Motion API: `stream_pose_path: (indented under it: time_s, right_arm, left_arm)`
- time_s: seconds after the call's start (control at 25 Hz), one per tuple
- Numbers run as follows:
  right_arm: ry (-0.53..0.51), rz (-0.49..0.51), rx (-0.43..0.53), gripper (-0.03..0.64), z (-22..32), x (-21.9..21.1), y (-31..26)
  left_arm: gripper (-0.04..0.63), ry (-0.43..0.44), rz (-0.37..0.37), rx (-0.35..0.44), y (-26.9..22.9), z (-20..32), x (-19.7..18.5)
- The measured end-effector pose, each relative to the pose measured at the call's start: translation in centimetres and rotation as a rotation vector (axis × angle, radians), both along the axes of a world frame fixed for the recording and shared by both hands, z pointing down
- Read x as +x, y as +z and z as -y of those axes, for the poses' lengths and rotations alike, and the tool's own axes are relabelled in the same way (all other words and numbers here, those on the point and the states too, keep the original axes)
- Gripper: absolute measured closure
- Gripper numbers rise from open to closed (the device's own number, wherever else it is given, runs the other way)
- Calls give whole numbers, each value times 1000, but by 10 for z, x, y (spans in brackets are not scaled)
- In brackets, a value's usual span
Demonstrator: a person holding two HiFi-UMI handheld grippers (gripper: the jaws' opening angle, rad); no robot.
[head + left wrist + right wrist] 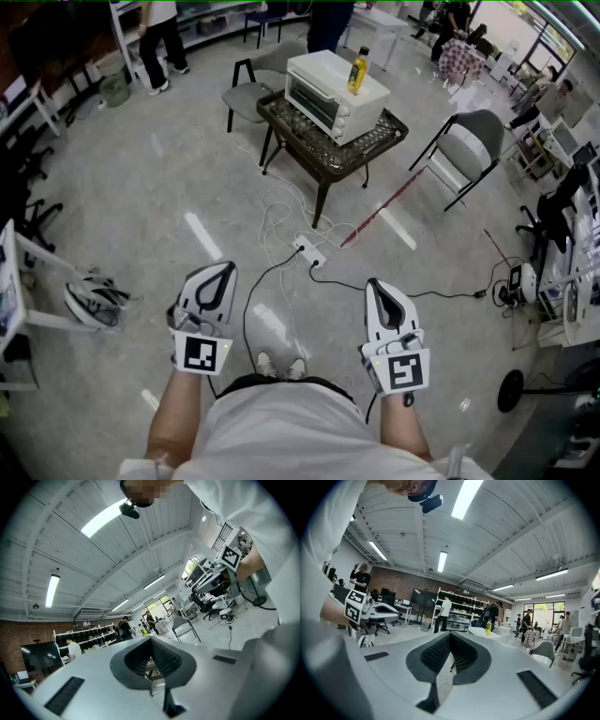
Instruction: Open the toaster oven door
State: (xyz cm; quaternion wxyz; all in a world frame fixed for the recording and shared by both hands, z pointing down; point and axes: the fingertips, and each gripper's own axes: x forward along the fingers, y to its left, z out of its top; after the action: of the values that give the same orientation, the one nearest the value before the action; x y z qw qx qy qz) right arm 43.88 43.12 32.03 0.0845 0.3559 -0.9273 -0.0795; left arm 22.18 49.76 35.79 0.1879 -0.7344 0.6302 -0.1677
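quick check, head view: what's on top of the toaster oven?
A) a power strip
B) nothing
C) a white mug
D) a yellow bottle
D: a yellow bottle stands upright on the top of the white toaster oven, which sits on the small dark table.

At upper centre, the oven (330,92) is too small to show its handle. The bottom edge cuts off 2 forearms (176,422).
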Motion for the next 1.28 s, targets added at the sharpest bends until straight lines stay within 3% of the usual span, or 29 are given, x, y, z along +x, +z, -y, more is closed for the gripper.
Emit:
stream_pose_path:
  time_s: [0.16,0.32,0.68,0.96,1.28]
  right_arm:
    - [-9,-22,-10,595,1,-20,-2]
    - [-35,47,-36,595,-1,-34,3]
    - [-32,-5,-45,595,12,-60,21]
    - [-41,4,-65,595,91,-103,46]
    - [-68,7,-114,595,242,-182,56]
  left_arm:
    - [578,12,-16,10,-2,-1,-9]
    - [578,3,-36,3,1,-4,-24]
    - [578,5,-75,-17,18,4,-46]
    - [578,11,-86,-45,37,80,-84]
    - [578,13,-173,-74,40,230,-147]
